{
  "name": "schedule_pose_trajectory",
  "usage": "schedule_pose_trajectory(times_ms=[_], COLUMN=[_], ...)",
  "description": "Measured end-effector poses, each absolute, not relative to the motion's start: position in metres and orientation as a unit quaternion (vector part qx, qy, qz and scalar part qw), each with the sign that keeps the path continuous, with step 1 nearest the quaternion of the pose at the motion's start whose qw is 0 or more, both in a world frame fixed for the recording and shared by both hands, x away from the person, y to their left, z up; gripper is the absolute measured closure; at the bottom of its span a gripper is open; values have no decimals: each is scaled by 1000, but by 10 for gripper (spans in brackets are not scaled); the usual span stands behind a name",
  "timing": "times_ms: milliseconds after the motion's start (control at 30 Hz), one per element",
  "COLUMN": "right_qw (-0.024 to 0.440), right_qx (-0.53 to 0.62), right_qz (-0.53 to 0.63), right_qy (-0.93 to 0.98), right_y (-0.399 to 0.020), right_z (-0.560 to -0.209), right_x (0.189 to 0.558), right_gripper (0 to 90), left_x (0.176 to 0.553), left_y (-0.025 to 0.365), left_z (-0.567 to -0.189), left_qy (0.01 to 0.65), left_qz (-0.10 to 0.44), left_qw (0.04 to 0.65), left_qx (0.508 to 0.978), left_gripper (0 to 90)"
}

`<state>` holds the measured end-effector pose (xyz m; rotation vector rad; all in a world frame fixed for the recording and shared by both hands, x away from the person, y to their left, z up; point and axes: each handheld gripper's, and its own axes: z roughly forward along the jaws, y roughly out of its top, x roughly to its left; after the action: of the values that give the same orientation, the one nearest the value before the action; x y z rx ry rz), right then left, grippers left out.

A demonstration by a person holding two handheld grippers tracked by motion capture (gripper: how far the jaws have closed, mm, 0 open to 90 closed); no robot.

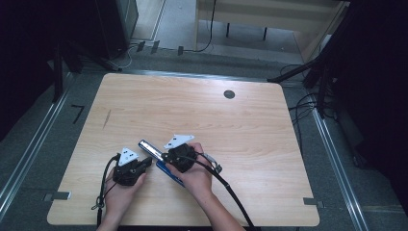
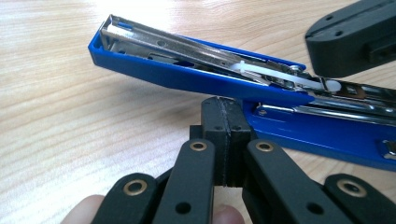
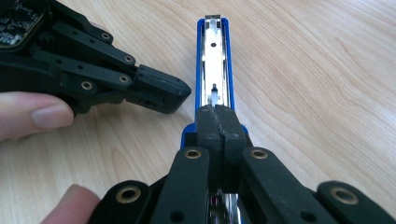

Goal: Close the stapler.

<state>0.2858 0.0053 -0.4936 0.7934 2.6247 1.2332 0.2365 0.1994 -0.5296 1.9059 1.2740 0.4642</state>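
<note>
I had a blue stapler (image 1: 166, 166) lying on the light wood worktop (image 1: 250, 130), near the front edge and left of centre, its metal magazine (image 2: 187, 49) swung up open so the chrome end (image 1: 146, 146) pointed away toward the far left. My right gripper (image 3: 217, 119) sat over the stapler's rear part, jaws pressed together with no gap; in the right gripper view the closed tips lay right on top of the blue body, the open staple channel (image 3: 214, 60) running straight ahead of them. Whether they actually pinched any part of it, I couldn't tell. My left gripper (image 2: 225, 116) was just beside the stapler on its left, jaws also together, tips almost at the blue underside of the raised arm, nothing between them. In the right gripper view the left gripper (image 3: 159, 93) came in from the left, tip near the stapler's side but apart from it. Both hands (image 1: 195, 175) held the grippers low over the worktop, close to each other.
</note>
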Motion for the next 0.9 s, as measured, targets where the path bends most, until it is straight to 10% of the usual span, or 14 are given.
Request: schedule_pose_trajectory(times_ms=[900], right_qw=[73], right_qx=[260], right_qz=[396], right_qy=[878], right_y=[22], right_z=[-496], right_x=[296], right_gripper=[900], left_x=[238], left_y=[180], left_z=[-531], left_qy=[493], left_qz=[202], left_qw=[359], left_qx=[766], left_gripper=[900])
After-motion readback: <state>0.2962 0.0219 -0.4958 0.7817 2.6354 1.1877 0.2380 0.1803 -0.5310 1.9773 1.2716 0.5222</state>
